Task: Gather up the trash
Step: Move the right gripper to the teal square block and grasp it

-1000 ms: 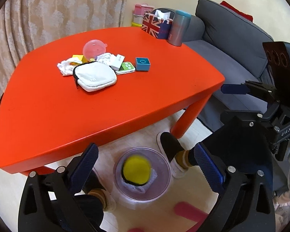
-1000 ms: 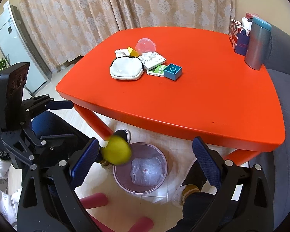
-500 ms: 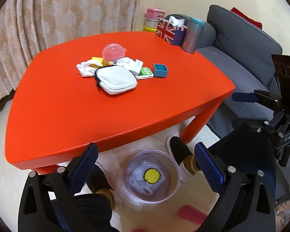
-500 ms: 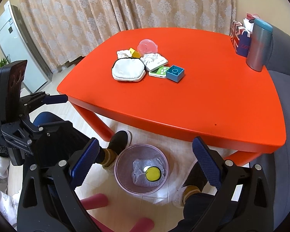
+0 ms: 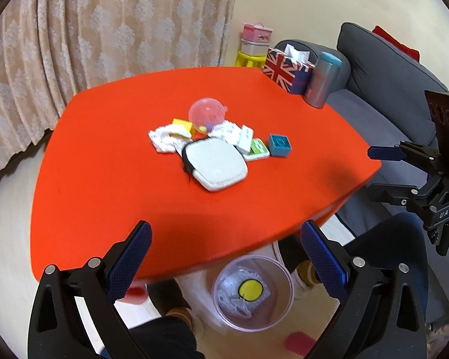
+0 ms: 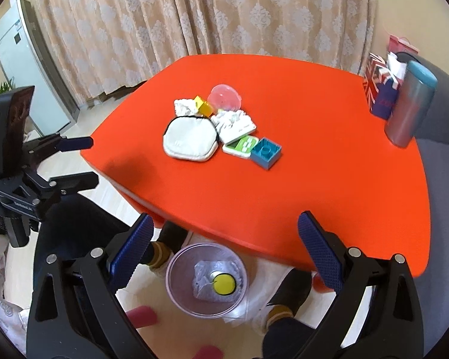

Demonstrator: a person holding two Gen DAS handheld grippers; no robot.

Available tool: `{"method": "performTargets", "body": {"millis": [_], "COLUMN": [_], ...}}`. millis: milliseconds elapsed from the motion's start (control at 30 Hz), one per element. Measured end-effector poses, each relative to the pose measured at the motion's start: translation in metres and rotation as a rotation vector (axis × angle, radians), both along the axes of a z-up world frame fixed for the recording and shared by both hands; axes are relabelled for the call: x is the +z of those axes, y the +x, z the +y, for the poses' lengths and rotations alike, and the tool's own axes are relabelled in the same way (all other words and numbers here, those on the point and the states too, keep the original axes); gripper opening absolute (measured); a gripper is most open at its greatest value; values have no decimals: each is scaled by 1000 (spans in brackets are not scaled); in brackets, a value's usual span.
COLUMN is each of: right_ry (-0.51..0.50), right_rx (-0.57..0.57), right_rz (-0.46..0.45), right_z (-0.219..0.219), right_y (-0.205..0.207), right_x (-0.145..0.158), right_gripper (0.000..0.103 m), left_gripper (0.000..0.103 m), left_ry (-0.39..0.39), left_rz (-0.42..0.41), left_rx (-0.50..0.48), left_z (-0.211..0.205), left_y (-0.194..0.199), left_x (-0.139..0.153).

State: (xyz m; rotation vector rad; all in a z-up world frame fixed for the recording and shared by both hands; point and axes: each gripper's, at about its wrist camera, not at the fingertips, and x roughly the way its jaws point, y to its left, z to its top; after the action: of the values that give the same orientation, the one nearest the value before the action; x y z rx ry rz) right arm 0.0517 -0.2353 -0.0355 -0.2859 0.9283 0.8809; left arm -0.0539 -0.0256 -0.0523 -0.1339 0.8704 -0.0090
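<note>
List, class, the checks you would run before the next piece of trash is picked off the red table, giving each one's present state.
1. Left gripper open and empty: ok.
2. Right gripper open and empty: ok.
3. Clear plastic bin on the floor by the table edge, upright, with room inside: ok.
4. Round yellow item lying inside the bin, not on the floor: ok.
5. Crumpled white tissue on the red table reachable from above, nothing on top of it: ok.
6. Second crumpled tissue free of the small white box: cannot tell, they touch.
</note>
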Motion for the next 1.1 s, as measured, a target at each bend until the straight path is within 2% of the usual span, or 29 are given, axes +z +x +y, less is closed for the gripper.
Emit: {"method": "performTargets", "body": {"millis": [333,700,767,833,1000,1100], "right_ry": [-90,-188,-197,-213,-206,-204], "right_rx": [80,177,194,205,211,217], "right_rz": [3,29,38,40,41,42], "right_z": [42,76,80,83,86,86], "right_y": [56,95,100,103,111,115], "right_x": [-14,-55,-64,-70,-76,-78], "right_gripper": [96,95,90,80,68,52], "left_gripper": [96,96,96,96,96,96], "left_ry": [9,3,-2,-6,-16,-17], "left_rz": [10,36,44,52,68,74], "left_rx": [13,20,22,24,27,27], "left_z": [23,40,41,43,45,46], "left_y": [37,61,64,66,68,69], "left_x": [4,-6,-11,-14,-21,-24]}}
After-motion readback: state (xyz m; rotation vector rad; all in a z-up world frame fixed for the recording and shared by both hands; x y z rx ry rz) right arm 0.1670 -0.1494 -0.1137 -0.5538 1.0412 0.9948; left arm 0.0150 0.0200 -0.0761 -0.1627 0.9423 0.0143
